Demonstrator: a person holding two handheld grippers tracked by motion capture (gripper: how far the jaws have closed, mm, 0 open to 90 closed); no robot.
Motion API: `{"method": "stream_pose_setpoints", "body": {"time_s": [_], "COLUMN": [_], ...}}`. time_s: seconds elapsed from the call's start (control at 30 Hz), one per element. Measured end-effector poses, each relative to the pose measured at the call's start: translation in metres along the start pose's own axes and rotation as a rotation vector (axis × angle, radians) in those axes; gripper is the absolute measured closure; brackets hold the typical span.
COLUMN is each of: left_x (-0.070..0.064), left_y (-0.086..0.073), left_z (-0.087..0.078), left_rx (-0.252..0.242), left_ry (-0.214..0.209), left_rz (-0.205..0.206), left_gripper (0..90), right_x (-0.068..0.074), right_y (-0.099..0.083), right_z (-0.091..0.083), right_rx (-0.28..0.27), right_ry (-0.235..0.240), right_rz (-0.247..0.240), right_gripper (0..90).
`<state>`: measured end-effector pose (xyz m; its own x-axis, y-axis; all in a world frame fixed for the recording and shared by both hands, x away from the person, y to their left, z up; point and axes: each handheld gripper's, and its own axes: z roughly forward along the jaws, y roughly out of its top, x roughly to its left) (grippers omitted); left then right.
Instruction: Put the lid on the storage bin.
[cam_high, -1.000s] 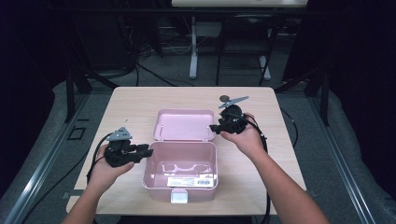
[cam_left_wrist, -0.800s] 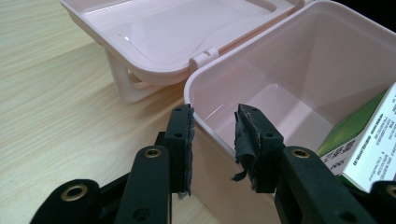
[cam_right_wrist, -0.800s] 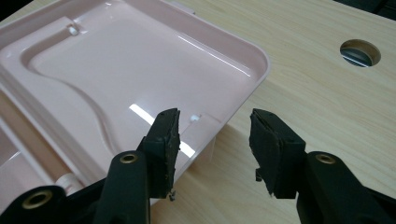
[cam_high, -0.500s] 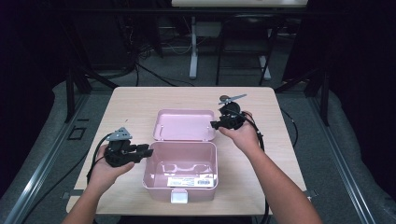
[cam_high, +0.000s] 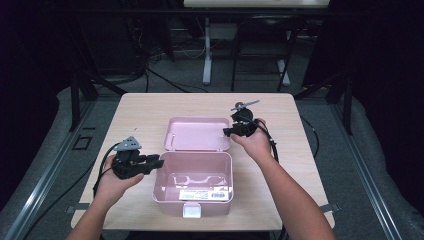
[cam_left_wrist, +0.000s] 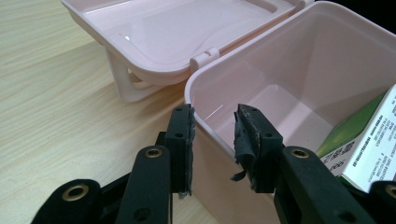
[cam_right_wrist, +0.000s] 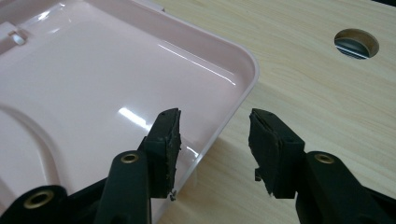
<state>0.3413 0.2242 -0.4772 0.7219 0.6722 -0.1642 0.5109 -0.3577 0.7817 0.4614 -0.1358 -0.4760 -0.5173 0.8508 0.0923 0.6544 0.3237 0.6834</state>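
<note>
**Operator:** Which step is in hand?

**Technician:** Judged from the layout, closing the pink storage box (cam_high: 192, 182). It sits near the front edge of the worktop (cam_high: 145, 107), at the middle, with its lid (cam_high: 196, 133) hinged back flat toward the far edge. A green-and-white carton (cam_left_wrist: 369, 140) lies inside the box.

**Operator:** Status of the left gripper?

**Technician:** The left gripper (cam_left_wrist: 215, 135) is at the box's left wall. Its fingers (cam_left_wrist: 183, 135) stand apart, straddling the rim, one outside and one inside, not yet clamped.

**Operator:** And the right gripper?

**Technician:** The right gripper (cam_right_wrist: 215, 144) is at the lid's right edge, fingers apart, with the lid's rim between them. No contact is confirmed.

**Operator:** What does the next move call for?

**Technician:** Probably: close the left fingers on the wall to steady the box, pinch the lid's rim with the right, then swing the lid over its hinge (cam_left_wrist: 205, 56) toward the front edge.
</note>
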Motion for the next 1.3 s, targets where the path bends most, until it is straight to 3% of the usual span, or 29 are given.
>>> {"method": "stream_pose_setpoints", "body": {"time_s": [0.07,0.33,0.97,1.3], "left_x": [0.0,0.0,0.0,0.0], "left_y": [0.0,0.0,0.0,0.0], "left_z": [0.0,0.0,0.0,0.0], "left_rx": [-0.001,-0.002,0.0,-0.002], "left_ry": [0.0,0.001,0.003,0.002], "left_rz": [0.0,-0.003,-0.003,-0.003], "left_gripper": [67.0,67.0,67.2,67.3], "right_x": [0.001,-0.001,-0.007,-0.004], "right_y": [0.002,0.004,0.01,0.013], "right_z": [0.003,0.01,0.032,0.04], "right_rx": [-0.011,-0.024,-0.023,-0.028], "right_ry": [-0.032,-0.055,-0.085,-0.097], "right_rz": [-0.002,0.046,0.151,0.176], "right_gripper": [58.1,66.1,68.9,72.2]}}
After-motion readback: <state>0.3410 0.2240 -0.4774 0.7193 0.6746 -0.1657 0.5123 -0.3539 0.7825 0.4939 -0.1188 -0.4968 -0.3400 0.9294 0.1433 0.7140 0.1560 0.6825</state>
